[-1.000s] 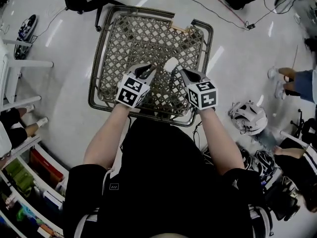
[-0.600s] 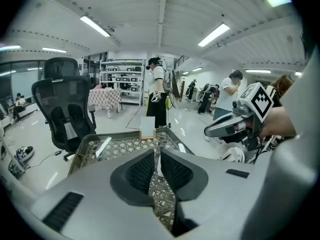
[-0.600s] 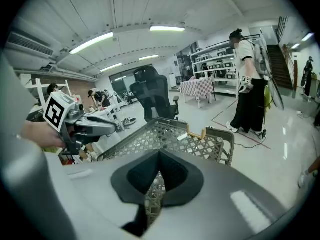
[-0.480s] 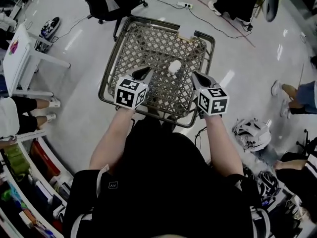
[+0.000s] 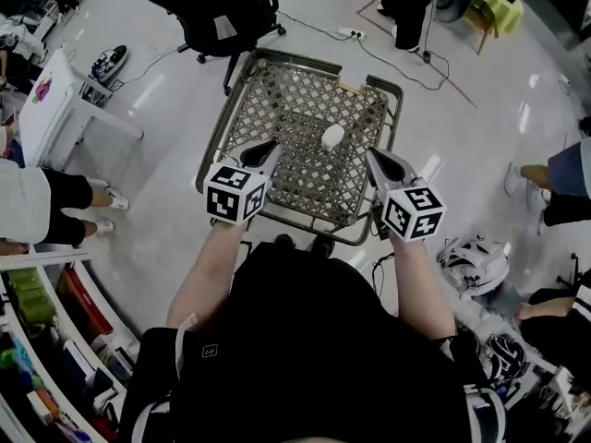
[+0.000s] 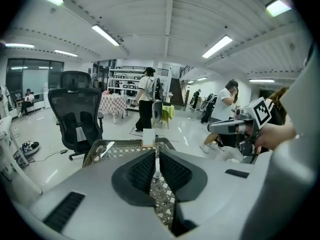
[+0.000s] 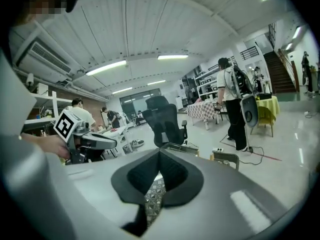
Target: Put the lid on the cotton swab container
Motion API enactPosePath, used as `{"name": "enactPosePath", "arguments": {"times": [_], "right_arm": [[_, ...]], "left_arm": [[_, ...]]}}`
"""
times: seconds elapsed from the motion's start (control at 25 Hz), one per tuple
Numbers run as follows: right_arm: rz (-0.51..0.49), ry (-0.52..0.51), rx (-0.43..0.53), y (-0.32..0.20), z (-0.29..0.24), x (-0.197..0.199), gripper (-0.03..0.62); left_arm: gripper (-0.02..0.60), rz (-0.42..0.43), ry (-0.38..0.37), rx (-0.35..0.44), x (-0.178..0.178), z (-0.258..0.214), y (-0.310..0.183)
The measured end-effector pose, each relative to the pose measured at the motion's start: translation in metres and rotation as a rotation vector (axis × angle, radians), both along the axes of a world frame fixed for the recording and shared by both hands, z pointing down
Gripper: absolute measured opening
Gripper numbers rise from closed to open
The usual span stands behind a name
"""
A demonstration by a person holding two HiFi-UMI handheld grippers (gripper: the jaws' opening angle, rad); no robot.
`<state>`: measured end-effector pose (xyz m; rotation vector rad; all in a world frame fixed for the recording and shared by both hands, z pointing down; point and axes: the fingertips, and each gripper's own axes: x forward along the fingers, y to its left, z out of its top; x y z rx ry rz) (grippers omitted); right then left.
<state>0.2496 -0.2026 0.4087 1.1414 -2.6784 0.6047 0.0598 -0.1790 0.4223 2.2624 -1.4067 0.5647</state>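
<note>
A small white cotton swab container (image 5: pixel 331 137) stands on the woven lattice table (image 5: pixel 277 109), right of its middle. Whether its lid is seated I cannot tell from here. My left gripper (image 5: pixel 269 147) hangs above the table's near left part, apart from the container. Its jaws have just been closing and stand a thin slit apart, with nothing between them (image 6: pixel 156 160). My right gripper (image 5: pixel 372 158) hovers over the near right edge, its pads meeting at the tips (image 7: pixel 159 156), empty. Each gripper also shows in the other's view: the right gripper (image 6: pixel 232 128) and the left gripper (image 7: pixel 95 141).
A black office chair (image 5: pixel 222 7) stands beyond the table's far left corner. A white card (image 5: pixel 354 74) lies at the table's far edge. A white side table (image 5: pixel 55 100) is at the left, helmets (image 5: pixel 476 261) on the floor at the right, cables and people's legs around.
Both grippers have lifted and drawn back from the container toward the near edge. The left jaws have narrowed. The container stays on the table.
</note>
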Motion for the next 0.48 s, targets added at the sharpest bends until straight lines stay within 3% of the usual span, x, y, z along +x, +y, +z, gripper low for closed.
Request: {"name": "enactPosePath", "arguments": {"times": [0.48], "right_arm": [[0.063,-0.052,0.163,0.042,-0.091,-0.049,0.009]], "left_arm": [[0.025,0.028,0.041,0.16,-0.065,-0.066,0.02]]}}
